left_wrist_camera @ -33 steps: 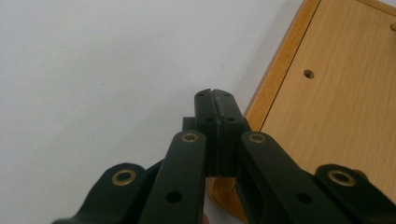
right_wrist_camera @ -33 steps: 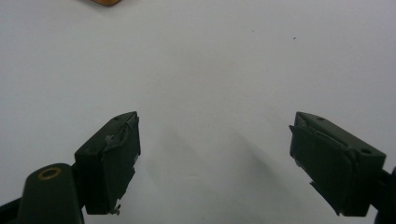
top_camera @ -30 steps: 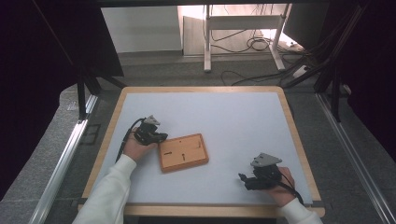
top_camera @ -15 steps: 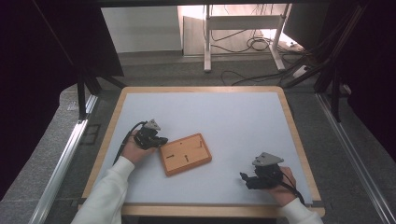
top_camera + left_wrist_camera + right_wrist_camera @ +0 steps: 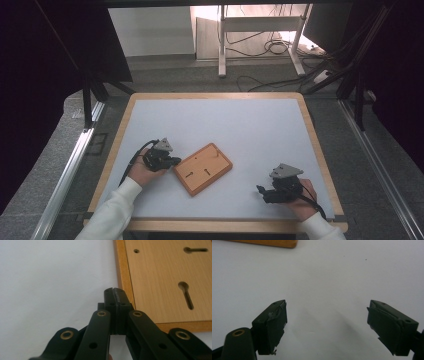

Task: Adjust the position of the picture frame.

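Note:
A flat wooden board [image 5: 203,168] with keyhole slots lies tilted near the middle of the white table top [image 5: 225,125]. My left gripper [image 5: 174,161] rests at the board's left corner, jaws shut with nothing between them. In the left gripper view its closed tips [image 5: 114,291] sit right beside the wooden board's [image 5: 170,282] edge. At the front right my right gripper [image 5: 260,190] lies on the table, apart from the board. Its jaws [image 5: 327,312] stand open over bare white surface, and a corner of the wooden board [image 5: 272,243] shows far off.
A wooden rim [image 5: 120,130] frames the table. Beyond its far edge stand a white metal stand [image 5: 260,30] and loose cables [image 5: 280,47] on the floor. A metal rail [image 5: 67,175] runs along the left side.
My left hand has slid toward the near edge of the table, and the board has shifted and turned with it. The right hand has stayed put.

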Motion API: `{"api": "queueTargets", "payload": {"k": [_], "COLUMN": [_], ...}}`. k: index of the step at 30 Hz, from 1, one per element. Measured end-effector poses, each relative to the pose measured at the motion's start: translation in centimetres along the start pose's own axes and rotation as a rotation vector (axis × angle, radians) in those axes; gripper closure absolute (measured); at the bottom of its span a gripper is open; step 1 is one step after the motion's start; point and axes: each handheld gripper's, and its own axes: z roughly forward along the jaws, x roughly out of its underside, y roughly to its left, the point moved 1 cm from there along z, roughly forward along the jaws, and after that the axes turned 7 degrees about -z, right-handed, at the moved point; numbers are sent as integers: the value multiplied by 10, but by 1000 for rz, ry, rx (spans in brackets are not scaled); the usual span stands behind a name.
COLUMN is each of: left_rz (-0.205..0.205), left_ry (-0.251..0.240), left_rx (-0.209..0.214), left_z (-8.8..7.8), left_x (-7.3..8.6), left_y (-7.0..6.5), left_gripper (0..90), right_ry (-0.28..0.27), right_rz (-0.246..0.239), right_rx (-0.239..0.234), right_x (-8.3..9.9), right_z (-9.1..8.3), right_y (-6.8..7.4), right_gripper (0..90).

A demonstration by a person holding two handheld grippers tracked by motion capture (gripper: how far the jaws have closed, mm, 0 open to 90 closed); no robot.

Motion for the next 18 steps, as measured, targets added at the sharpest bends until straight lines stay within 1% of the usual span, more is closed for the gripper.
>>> {"api": "queueTargets", "payload": {"k": [1,2,3,4,6,9,11,15,17,18], "left_rz": [-1,10,10,7,15,23,17,23,18,21], "left_ry": [-1,1,1,2,4,4,4,6,7,7], "left_rx": [1,3,3,9,20,37,47,58,62,71], "left_z": [0,-1,-1,-1,-2,-4,-4,-4,-4,-4], "left_x": [1,2,2,2,4,6,7,9,10,10], "left_y": [-3,-6,-6,-9,-16,-22,-26,-30,-31,-32], "left_gripper": [900,900,900,900,900,900,900,900,900,900], "right_ry": [0,-1,-1,-1,1,2,3,6,6,7], "right_rz": [1,1,1,2,1,-1,-1,-3,-5,-4], "right_rx": [0,1,1,2,2,1,0,-3,-3,-3], "right_x": [0,0,0,0,0,0,0,0,0,0], "right_z": [0,0,0,0,0,0,1,1,1,1], "right_y": [0,0,0,0,-1,0,0,0,0,0], "right_gripper": [168,168,168,168,168,168,168,168,168,168]}}
